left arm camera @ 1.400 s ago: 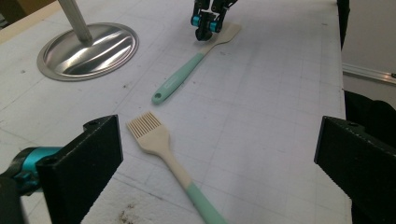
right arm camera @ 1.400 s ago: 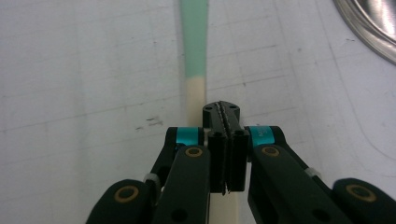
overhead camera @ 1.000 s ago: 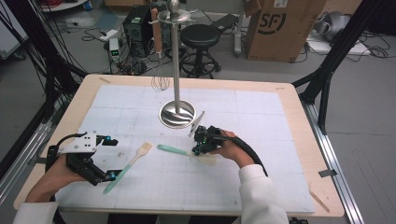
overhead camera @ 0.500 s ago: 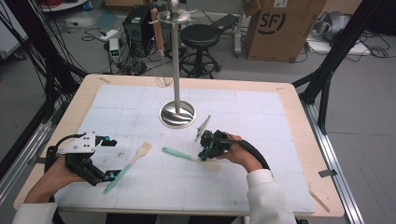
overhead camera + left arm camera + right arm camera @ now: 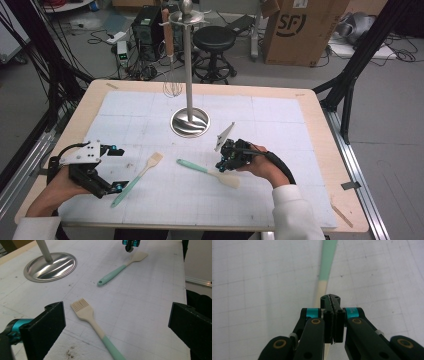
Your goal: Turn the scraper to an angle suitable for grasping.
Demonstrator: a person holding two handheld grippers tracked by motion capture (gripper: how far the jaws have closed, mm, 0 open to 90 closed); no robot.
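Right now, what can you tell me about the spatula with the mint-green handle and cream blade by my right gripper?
The spatula is slim, apparently silicone. It has a mint-green handle ending in a small hanging hole and a flat cream blade. It seems to lie flat on the white gridded mat, slantwise, with the blade toward the person. The right gripper, jaws shut, sits right over the blade's neck; contact can't be told.

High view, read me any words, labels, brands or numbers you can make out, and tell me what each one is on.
"SF": black logo on the cardboard box standing on the floor beyond the table.
Small print near the top edge of that box: too blurred to read.
White grid mat on the table: ruled lines, no readable text.
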